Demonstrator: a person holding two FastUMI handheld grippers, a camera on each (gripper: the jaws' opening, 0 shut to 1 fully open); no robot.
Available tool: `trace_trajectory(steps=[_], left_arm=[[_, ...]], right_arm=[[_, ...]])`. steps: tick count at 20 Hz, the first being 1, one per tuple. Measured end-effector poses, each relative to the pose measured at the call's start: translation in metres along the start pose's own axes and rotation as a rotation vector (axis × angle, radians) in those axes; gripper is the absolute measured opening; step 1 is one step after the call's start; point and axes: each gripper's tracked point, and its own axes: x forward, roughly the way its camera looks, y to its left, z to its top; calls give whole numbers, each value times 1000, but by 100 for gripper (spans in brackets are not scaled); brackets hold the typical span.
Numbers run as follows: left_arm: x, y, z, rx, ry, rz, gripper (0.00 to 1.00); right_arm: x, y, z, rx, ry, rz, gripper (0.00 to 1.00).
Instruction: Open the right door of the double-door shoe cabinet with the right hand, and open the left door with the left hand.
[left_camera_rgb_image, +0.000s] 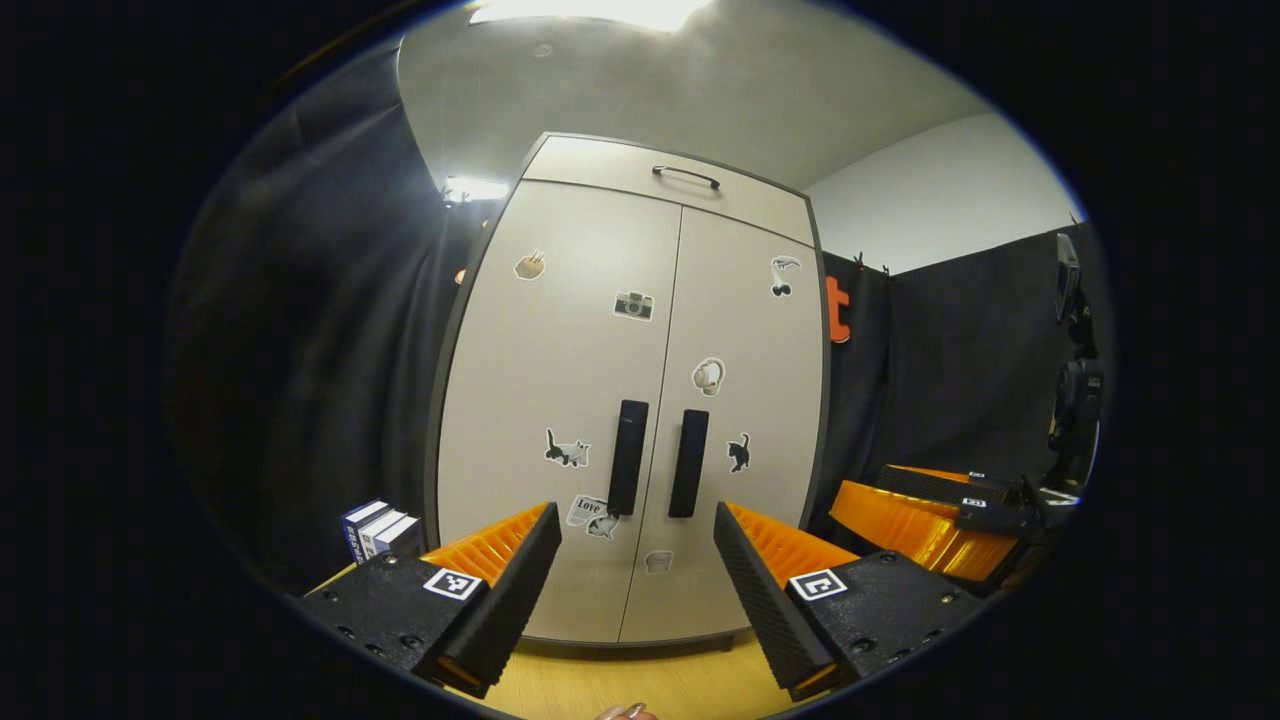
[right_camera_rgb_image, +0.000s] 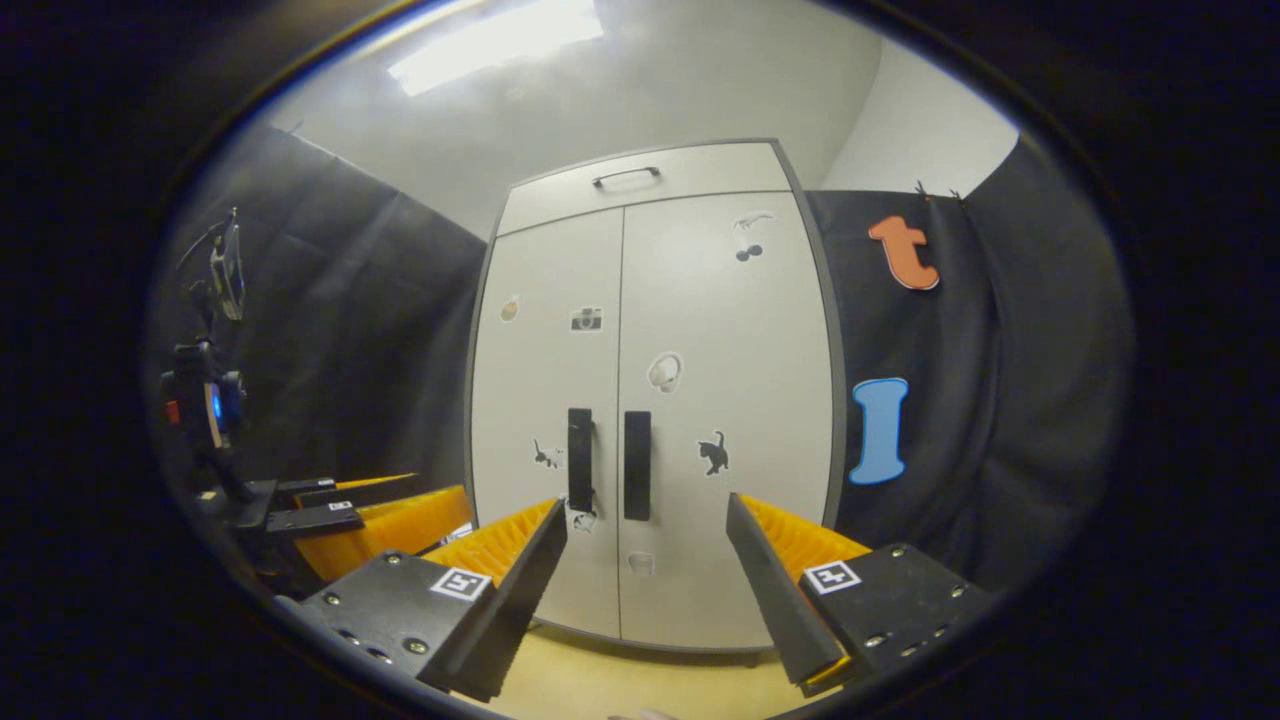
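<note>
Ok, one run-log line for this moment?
stage: approach | left door: closed | right door: closed | left gripper: open, short of handles | right gripper: open, short of handles

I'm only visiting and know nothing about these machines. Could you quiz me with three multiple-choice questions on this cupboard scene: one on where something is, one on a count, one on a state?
1. Where do the two long black handles sit?
A. At the outer edges of the doors
B. Side by side next to the middle seam
C. On the top panel

2. How many cat stickers are on the right door?
A. One
B. Three
C. None

3. What state are the cabinet doors in?
A. Both shut
B. Right open
C. Both open

Answers: 1 B, they flank the centre seam. 2 A, a single black cat beside the handle. 3 A, both lie flush, and the left gripper and right gripper hang short of them, fingers spread.
</note>
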Motion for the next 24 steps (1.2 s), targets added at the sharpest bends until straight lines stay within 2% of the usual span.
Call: trace_trajectory(steps=[5, 8, 9, 10, 11, 12, 13, 14, 15, 16, 17, 20, 21, 23, 24], left_arm=[[13, 17, 4, -4, -5, -37, 96], [24, 32, 0, -24, 11, -59, 96], [27, 37, -2, -34, 19, -66, 92], [30, 42, -4, -48, 26, -70, 96], [32, 48, -6, -59, 30, -75, 96], [36, 52, -8, -70, 35, -80, 96], [39, 57, -10, -79, 44, -86, 96], [42, 61, -13, -85, 53, -90, 92], [45, 66, -15, -87, 60, -95, 96], [49, 70, -17, -84, 66, -98, 96], [52, 75, -20, -81, 70, -100, 96], [61, 85, -24, -80, 81, -110, 96], [63, 88, -25, -82, 83, -113, 96], [67, 93, -28, -87, 85, -118, 96], [69, 96, -28, -90, 87, -120, 96]], right_arm=[[31, 10, -9, -7, 5, -45, 98], [67, 17, -15, -9, 9, -75, 98], [82, 18, -17, -3, 7, -88, 98], [97, 18, -21, 5, 11, -104, 93], [111, 19, -24, 9, 13, -117, 98], [126, 16, -28, 9, 18, -140, 98], [140, 13, -33, 6, 25, -165, 93], [153, 10, -36, 3, 25, -189, 98], [164, 8, -39, 3, 26, -208, 98], [175, 7, -43, 4, 28, -219, 93], [184, 6, -46, 5, 29, -232, 96], [203, 0, -54, -3, 33, -280, 92], [204, -1, -55, -8, 34, -296, 80], [209, -1, -57, -21, 37, -308, 78], [216, 3, -60, -9, 38, -287, 78]])
